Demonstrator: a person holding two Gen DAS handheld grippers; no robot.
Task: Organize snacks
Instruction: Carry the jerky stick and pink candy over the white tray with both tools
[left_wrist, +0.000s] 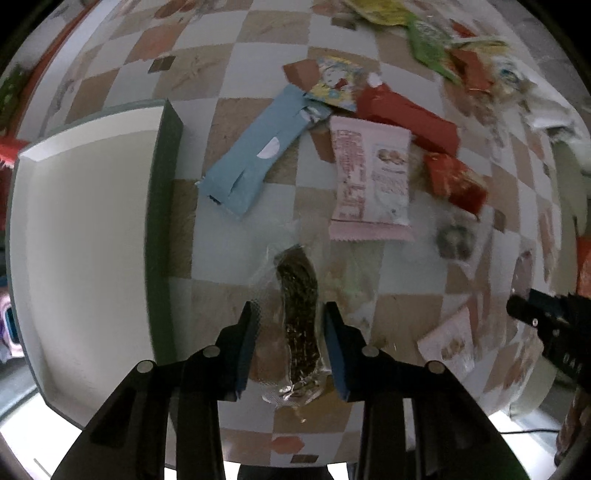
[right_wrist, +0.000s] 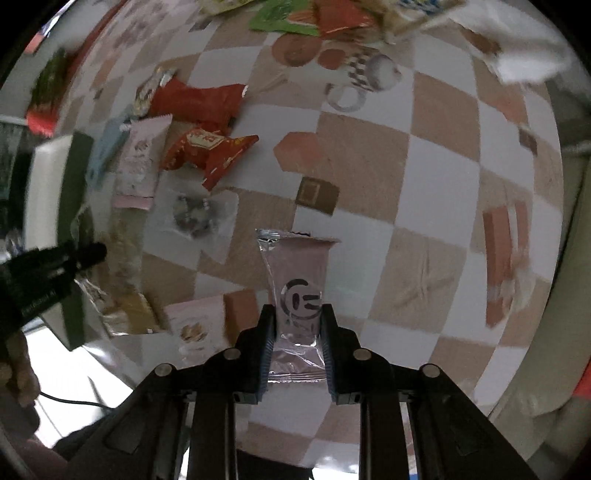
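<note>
My left gripper (left_wrist: 290, 314) is shut on a clear-wrapped dark seaweed roll snack (left_wrist: 297, 314), held above the checkered tablecloth just right of the white box (left_wrist: 85, 236). My right gripper (right_wrist: 298, 314) is shut on a pink packet with a round logo (right_wrist: 297, 284), held above the cloth. Loose snacks lie ahead: a blue packet (left_wrist: 255, 155), a pink nut packet (left_wrist: 369, 184), red packets (left_wrist: 406, 114) and a small clear-wrapped snack (left_wrist: 454, 240). In the right wrist view the red packets (right_wrist: 207, 151) and the pink nut packet (right_wrist: 138, 162) lie at the left.
The white box has a dark green rim (left_wrist: 162, 236) and stands at the left. More packets, green and yellow (left_wrist: 428, 44), lie at the far side. The other gripper shows at the right edge (left_wrist: 546, 325) and at the left edge (right_wrist: 48, 273). A white cloth (right_wrist: 524, 55) lies far right.
</note>
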